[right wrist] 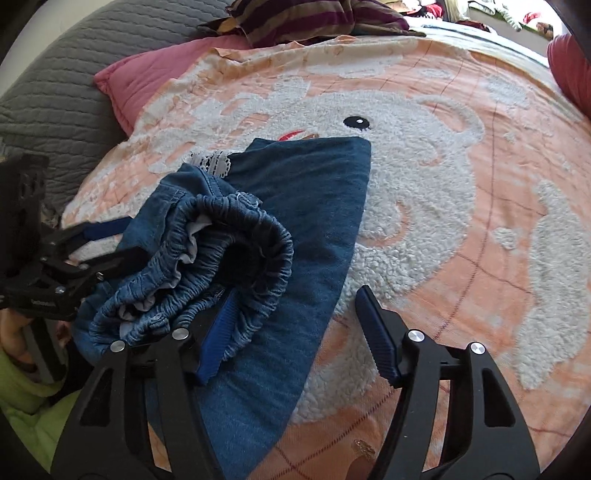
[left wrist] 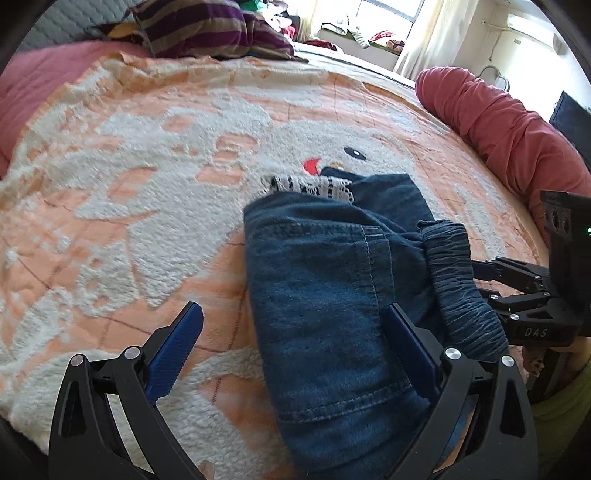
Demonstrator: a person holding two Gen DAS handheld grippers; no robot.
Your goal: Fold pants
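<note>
Where the left wrist view looks along its two blue fingers, the left tool (left wrist: 291, 354) is seen spread wide, holding nothing. One finger (left wrist: 173, 358) hangs over bare blanket, the other (left wrist: 410, 354) lies against the denim. One pair of pants (left wrist: 332, 295) is counted, folded into a bundle on the peach and white blanket (left wrist: 129, 184) that covers the bed. Its gathered waistband (left wrist: 465, 288) runs along the bundle's right edge, and a strip of white lace (left wrist: 310, 186) shows at the far end. Broad open blanket is left to the left of and beyond the bundle. On the right the room is narrowed by the right tool (left wrist: 480, 273), whose tip reaches in to the waistband, and by a rolled red quilt (left wrist: 509, 129) along the bed's edge. A striped cushion (left wrist: 207, 29) is set at the far edge.

In the right wrist view the right tool (right wrist: 295, 332) is likewise spread wide and empty. Its left finger (right wrist: 218, 339) touches the ruffled waistband (right wrist: 236, 258), while the other finger (right wrist: 380, 339) stands over blanket (right wrist: 480, 240). The pants (right wrist: 314, 206) lie flat beneath the bunched waistband, their straight right edge bordered by much open blanket. On the left, the left tool (right wrist: 107, 243) is seen against the denim; its state cannot be told from here. A pink pillow (right wrist: 147, 74) and a grey quilted cover (right wrist: 55, 96) close off the far left.
</note>
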